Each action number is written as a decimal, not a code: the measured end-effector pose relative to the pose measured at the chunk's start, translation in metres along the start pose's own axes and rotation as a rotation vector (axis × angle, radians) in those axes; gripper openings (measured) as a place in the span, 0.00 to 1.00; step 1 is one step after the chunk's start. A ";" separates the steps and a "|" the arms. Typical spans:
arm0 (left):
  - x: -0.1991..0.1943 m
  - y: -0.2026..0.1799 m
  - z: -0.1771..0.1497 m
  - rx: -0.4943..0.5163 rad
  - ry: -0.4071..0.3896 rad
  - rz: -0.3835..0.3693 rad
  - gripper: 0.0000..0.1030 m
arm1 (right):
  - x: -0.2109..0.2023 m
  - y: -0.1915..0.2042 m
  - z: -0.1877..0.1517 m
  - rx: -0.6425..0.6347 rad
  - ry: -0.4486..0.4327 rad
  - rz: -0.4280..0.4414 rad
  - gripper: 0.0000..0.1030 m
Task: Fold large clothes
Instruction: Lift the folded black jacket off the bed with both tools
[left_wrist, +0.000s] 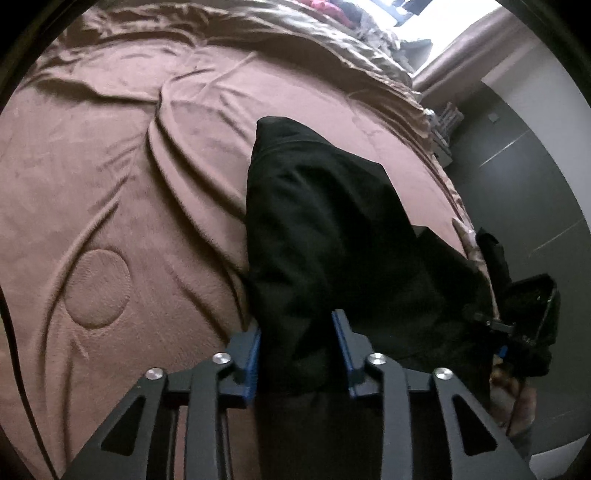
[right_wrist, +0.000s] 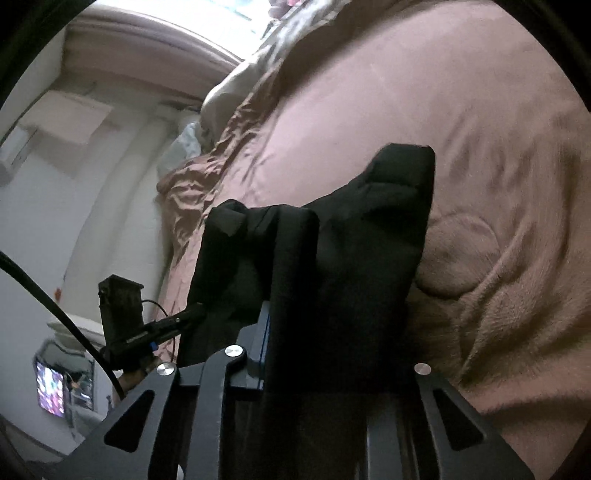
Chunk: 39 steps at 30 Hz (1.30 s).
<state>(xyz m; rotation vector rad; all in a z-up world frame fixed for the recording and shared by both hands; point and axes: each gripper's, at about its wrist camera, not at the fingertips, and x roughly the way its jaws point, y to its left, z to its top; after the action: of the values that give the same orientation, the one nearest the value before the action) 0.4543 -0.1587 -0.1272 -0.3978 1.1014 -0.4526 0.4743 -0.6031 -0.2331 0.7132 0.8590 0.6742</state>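
Home bedroom: bed (left_wrist: 110, 184) with brown blanket

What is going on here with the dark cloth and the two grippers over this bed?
A person is folding a large black fabric garment on a bed covered by a pinkish-brown plush blanket. The left gripper has its blue-padded fingers closed on one bunch of the cloth, and the right gripper is clamped on another part, which drapes over it. The garment is partly lifted, its far end still lying on the blanket. The fold is not yet laid down.

Both tongs (left_wrist: 297, 341) (right_wrist: 334, 332) clamped, angled downward
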 end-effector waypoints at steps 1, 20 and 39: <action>-0.002 -0.001 0.001 -0.002 -0.006 -0.004 0.28 | -0.002 0.005 -0.002 -0.013 -0.005 -0.003 0.15; -0.131 -0.052 -0.040 0.069 -0.234 -0.113 0.12 | -0.060 0.098 -0.073 -0.214 -0.151 0.062 0.12; -0.312 -0.043 -0.104 0.080 -0.529 -0.087 0.11 | -0.084 0.190 -0.142 -0.439 -0.198 0.189 0.12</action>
<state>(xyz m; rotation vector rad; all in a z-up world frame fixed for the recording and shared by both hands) 0.2341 -0.0371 0.0890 -0.4632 0.5531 -0.4331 0.2698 -0.5173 -0.1145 0.4556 0.4416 0.9098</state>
